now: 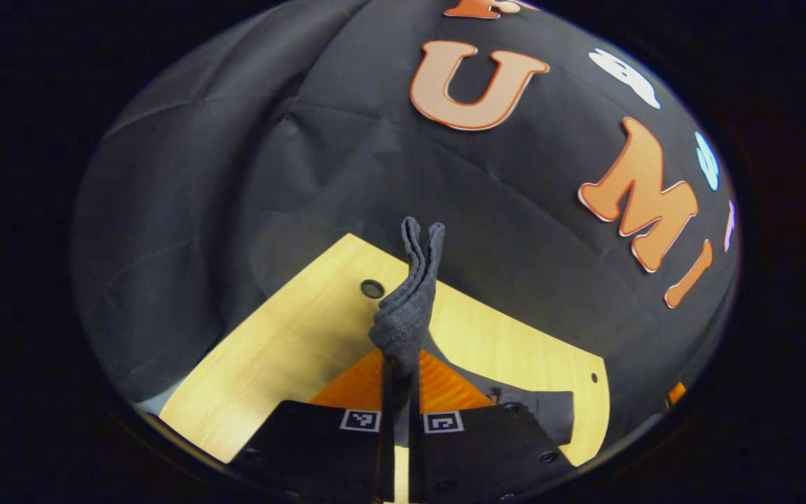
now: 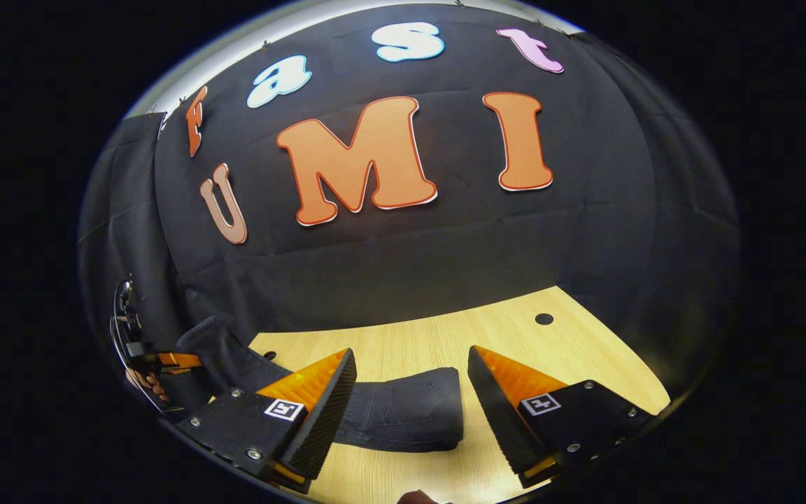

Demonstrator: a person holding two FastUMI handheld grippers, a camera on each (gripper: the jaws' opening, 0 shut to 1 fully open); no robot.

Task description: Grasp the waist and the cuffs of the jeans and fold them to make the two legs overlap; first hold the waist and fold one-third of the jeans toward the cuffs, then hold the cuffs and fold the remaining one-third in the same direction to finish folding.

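Dark grey jeans (image 2: 403, 413) lie folded on the wooden table (image 2: 585, 357), their folded end between and just beyond the spread fingers of my right gripper (image 2: 410, 352), which is open and touches no cloth. From there the jeans rise to the left toward my left gripper (image 2: 165, 360), held by a hand (image 2: 143, 381). In the left gripper view, my left gripper (image 1: 401, 364) is shut on a bunched end of the jeans (image 1: 406, 308), which sticks up past the fingertips. Whether that end is cuff or waist I cannot tell. More of the jeans (image 1: 550, 409) rests on the table below.
The table (image 1: 291, 329) has a round hole (image 1: 373, 288) near its far edge, also seen as a hole (image 2: 543, 319) in the right gripper view. The black cloth wall closes in behind and beside the table.
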